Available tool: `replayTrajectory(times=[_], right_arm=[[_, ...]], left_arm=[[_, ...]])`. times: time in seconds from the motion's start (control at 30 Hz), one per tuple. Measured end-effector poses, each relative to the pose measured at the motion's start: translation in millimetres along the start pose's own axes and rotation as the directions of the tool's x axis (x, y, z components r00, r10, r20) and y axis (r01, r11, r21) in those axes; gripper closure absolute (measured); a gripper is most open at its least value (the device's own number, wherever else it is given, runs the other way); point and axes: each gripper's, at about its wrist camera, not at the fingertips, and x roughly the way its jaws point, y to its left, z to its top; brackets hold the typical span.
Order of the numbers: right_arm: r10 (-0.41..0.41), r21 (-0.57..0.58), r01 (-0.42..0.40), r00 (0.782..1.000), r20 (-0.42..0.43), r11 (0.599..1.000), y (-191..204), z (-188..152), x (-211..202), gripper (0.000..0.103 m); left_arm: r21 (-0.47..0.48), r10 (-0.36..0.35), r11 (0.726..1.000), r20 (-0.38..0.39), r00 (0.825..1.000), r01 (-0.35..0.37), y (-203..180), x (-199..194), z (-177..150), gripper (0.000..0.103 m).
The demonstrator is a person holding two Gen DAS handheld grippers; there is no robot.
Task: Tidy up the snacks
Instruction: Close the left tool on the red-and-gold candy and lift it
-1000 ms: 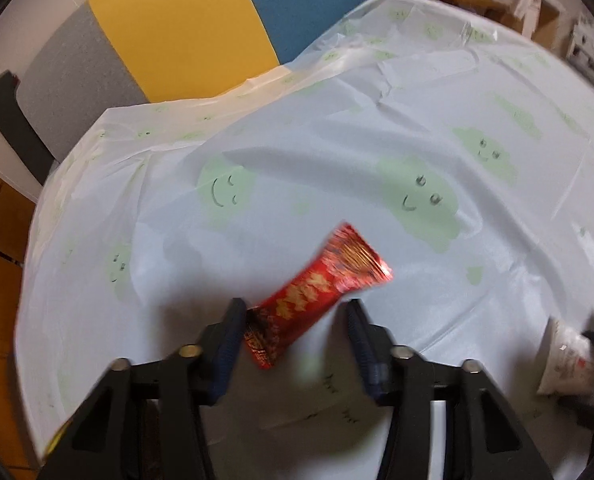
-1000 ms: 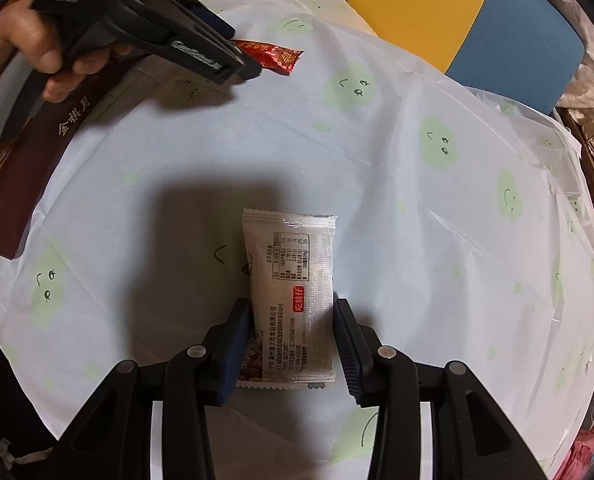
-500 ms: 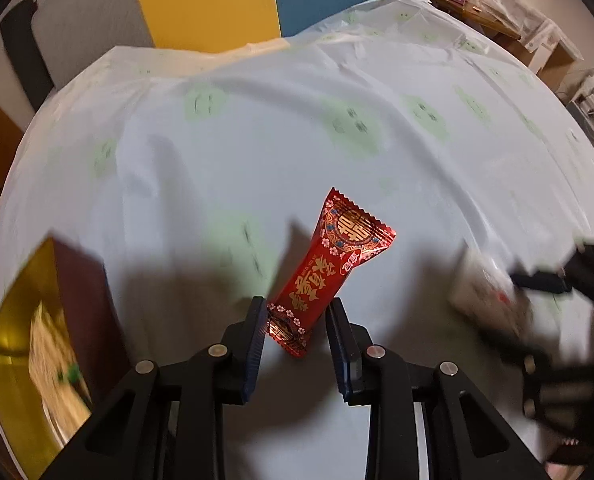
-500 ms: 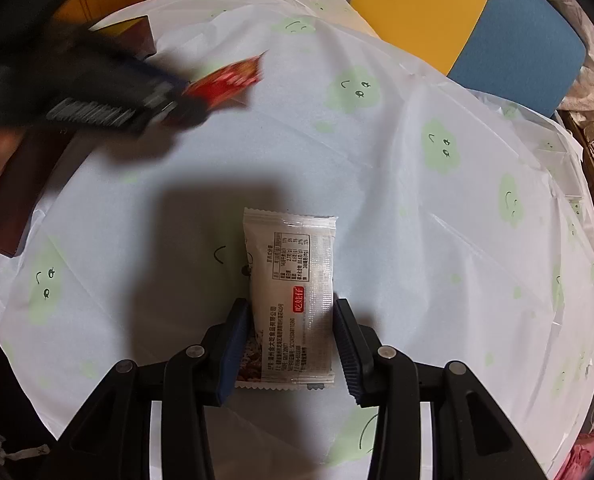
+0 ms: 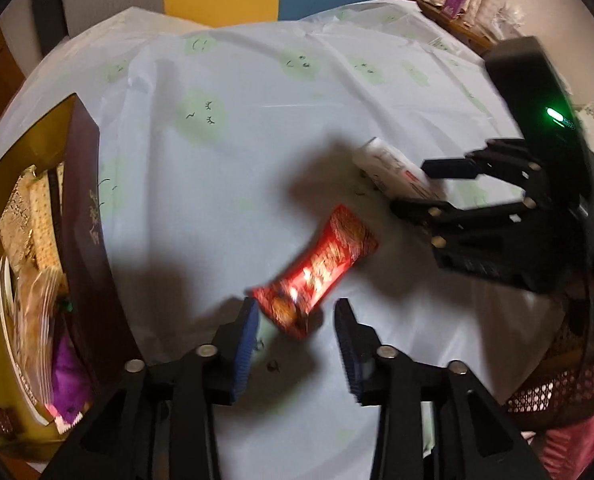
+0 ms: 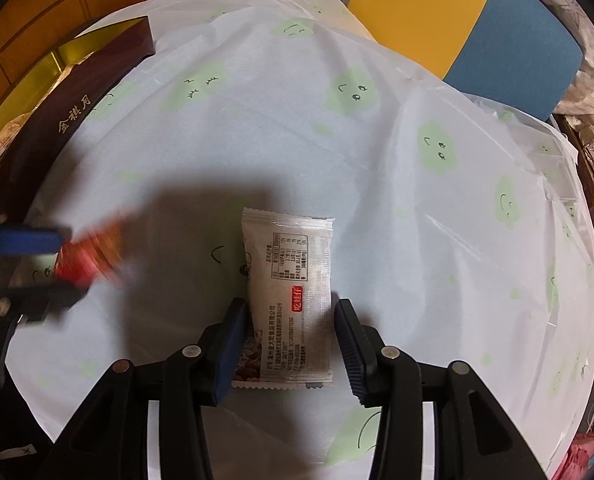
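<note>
The red snack packet [image 5: 317,268] is smeared by motion blur, so its print cannot be read; its near end lies between the fingers of the left hand-held gripper [image 5: 297,320], touching the left pad at most and clear of the right one. That gripper's jaws have just been opening and now stand apart around the packet, pointing steeply down at the table [image 5: 237,160]. To its left, the dark box [image 5: 85,208] is cut off by the frame edge, its contents blurred.

The white snack packet [image 6: 287,280] lies flat on the table, its lower half between the fingers of the right hand-held gripper [image 6: 289,320], whose jaws have also just been opening. Narrow gaps show on both sides. The hands holding both grippers are hidden.
</note>
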Motion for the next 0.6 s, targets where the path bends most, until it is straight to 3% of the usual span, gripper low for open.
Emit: replayTrajectory(times=[0.13,0.3,0.4,0.53,0.57,0.6], right_arm=[[-0.007,0.014,0.007,1.000,-0.001,1.000,-1.6,-0.9,-0.3,0.051],[-0.008,0.014,0.008,1.000,0.000,1.000,-2.8,0.8,-0.2,0.051],[-0.006,0.015,0.006,1.000,0.000,1.000,-3.8,2.2,1.0,0.051],[-0.004,0.017,0.004,1.000,-0.001,1.000,-5.7,3.5,2.8,0.050],[-0.004,0.017,0.004,1.000,-0.001,1.000,-5.7,3.6,3.1,0.050],[-0.003,0.016,0.003,1.000,-0.001,1.000,-7.0,3.8,3.8,0.050]], left_arm=[[0.054,0.019,0.998,0.052,0.998,-0.022,-2.9,-9.4,-6.3,0.052],[0.199,0.022,0.979,0.130,0.991,-0.048,-14.5,-13.8,-4.7,0.053],[0.288,0.024,0.956,0.128,0.991,-0.060,-23.2,-5.3,2.8,0.053],[0.319,0.018,0.947,0.093,0.996,-0.047,-26.7,12.6,6.3,0.054],[0.307,0.022,0.951,0.079,0.997,-0.045,-24.5,19.7,8.2,0.069],[0.295,0.023,0.955,0.074,0.997,-0.044,-23.4,23.1,8.7,0.078]])
